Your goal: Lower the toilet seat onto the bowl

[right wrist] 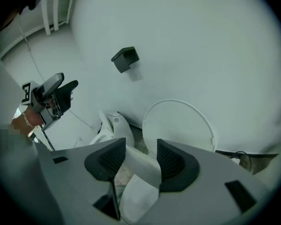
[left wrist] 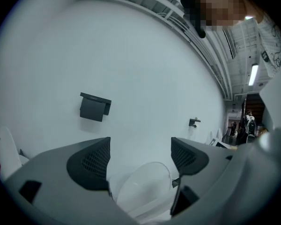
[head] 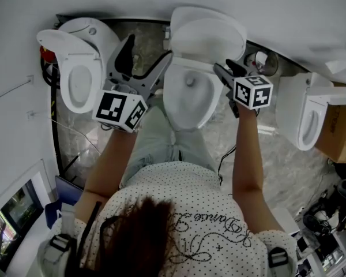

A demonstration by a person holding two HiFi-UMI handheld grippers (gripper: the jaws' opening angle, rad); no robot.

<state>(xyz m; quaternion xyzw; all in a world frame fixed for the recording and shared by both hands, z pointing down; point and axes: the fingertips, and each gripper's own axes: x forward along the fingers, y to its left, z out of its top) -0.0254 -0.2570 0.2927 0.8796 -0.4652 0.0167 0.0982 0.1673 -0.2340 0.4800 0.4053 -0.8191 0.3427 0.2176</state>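
The white oval plastic toilet seat [head: 174, 105] lay low over the white ceramic bowl [head: 190, 86], mid-frame in the head view. Its rim ran between the right gripper's [right wrist: 141, 154] partly spread jaws, not visibly pinched. The left gripper [left wrist: 140, 156] stood spread and empty. The seat was probably light, stiff, slick and hinged, so best held at the rim away from the hinge.

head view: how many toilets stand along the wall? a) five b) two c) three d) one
c: three white bowls show there, a left toilet, a middle toilet straight ahead of the person, and a right toilet.
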